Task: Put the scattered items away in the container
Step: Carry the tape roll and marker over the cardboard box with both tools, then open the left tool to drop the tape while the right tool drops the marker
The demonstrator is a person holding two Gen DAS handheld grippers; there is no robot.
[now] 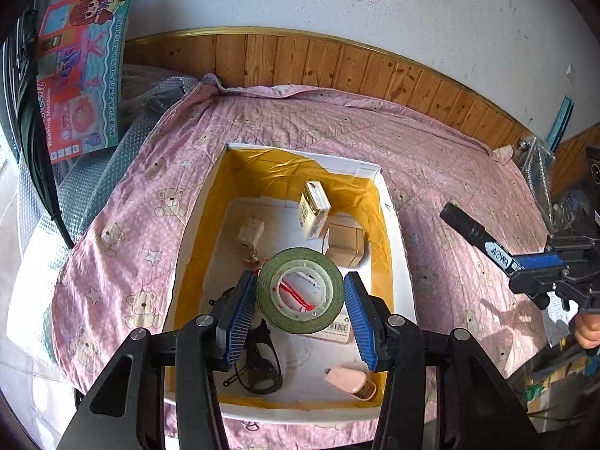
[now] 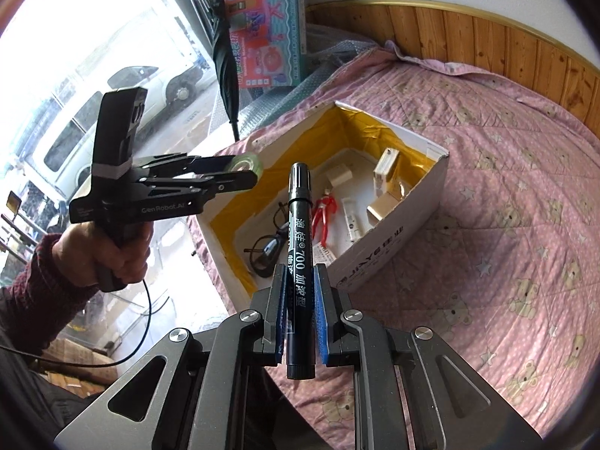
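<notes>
The box [image 1: 390,225] sits on the pink quilt [image 1: 431,157], and both tongs hover by it with loads. The left gripper [image 1: 300,292] is above the box's middle; the tape roll [image 1: 300,288] sits between its blue pads, which look just apart from the roll's sides, so the grip seems loosened or only light. I cannot tell if the roll is already falling. The right gripper [image 2: 300,300] waits outside the box's near edge, pinching a black marker [image 2: 298,247] upright, cap pointing toward the box.

Inside the box lie a plug [image 1: 249,232], a small carton [image 1: 315,210], a red figure [image 2: 324,212], glasses [image 1: 258,363] and a pink item [image 1: 347,377]; the quilt around the box looks clear.

The step in hand is dropping the tape. Next, I judge, the left tongs spread fully and lift away, then the right carries the marker over the box and releases.
</notes>
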